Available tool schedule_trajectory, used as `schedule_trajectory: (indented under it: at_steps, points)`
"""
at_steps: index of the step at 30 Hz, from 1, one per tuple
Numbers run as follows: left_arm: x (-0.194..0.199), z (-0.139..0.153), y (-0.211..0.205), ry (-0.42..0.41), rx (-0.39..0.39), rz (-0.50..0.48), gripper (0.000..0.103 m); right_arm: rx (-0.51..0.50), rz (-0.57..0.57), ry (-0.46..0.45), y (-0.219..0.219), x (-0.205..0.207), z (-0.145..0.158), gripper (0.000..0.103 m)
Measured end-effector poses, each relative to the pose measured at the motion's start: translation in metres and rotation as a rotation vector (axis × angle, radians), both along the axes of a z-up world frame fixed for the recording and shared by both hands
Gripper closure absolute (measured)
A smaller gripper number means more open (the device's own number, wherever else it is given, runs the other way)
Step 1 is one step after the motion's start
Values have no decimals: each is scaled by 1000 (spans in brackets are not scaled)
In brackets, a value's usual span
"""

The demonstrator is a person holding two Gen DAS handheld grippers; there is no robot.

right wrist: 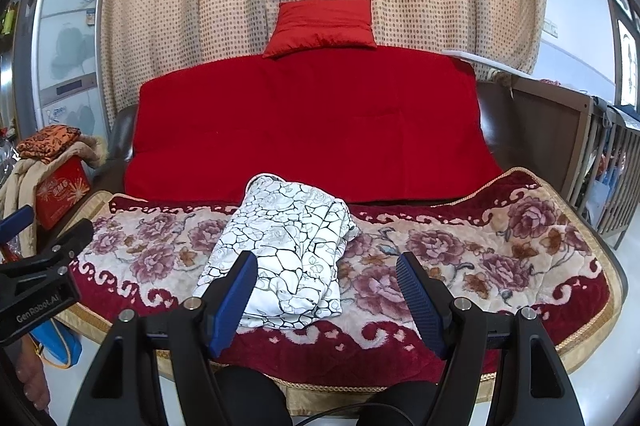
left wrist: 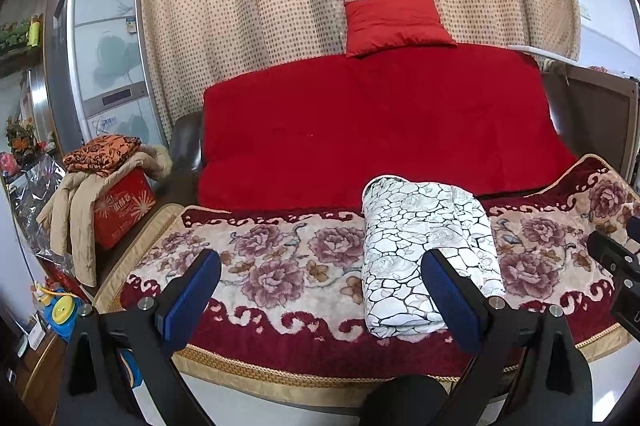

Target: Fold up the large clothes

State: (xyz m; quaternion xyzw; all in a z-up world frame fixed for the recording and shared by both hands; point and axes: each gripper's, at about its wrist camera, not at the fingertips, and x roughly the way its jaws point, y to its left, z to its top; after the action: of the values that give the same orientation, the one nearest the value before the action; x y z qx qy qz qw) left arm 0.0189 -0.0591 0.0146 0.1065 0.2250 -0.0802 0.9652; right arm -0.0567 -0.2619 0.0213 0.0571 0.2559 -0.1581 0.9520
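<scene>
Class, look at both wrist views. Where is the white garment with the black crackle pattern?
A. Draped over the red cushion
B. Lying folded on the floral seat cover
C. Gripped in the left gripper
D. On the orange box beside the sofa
B: the white garment lies in a folded bundle on the floral seat cover, while the left gripper and right gripper are both open and hold nothing.

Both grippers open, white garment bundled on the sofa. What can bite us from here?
1. The white patterned garment has loose layered edges on its right side; a grab there may take one layer and undo the bundle.
2. It lies on the plush floral cover; a deep pinch by the right gripper or left gripper could catch that too.
</scene>
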Motion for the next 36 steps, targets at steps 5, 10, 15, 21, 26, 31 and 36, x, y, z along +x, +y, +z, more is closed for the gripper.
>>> schedule_trajectory:
  at_steps: [5, 10, 15, 21, 26, 31, 36]
  points:
    - [-2, -1, -3, 4, 8, -3, 3, 6, -5, 9, -4, 1, -3, 28]
    - [-12, 9, -2, -21, -4, -14, 3, -2, -8, -5, -2, -5, 3, 28]
    - [-21, 19, 1, -51, -19, -29, 3, -18, -10, -27, 2, -12, 11, 27]
    - [-15, 15, 2, -43, -29, -27, 3, -23, -18, -33, 3, -8, 11, 28]
    - [-2, 7, 1, -15, -32, -18, 3, -27, -14, -13, 3, 2, 6, 28]
    - [14, -2, -1, 10, -35, 1, 3, -35, -6, 7, 3, 17, 1, 28]
    - [36, -13, -1, 44, -39, 22, 3, -40, -4, 33, 0, 33, -6, 28]
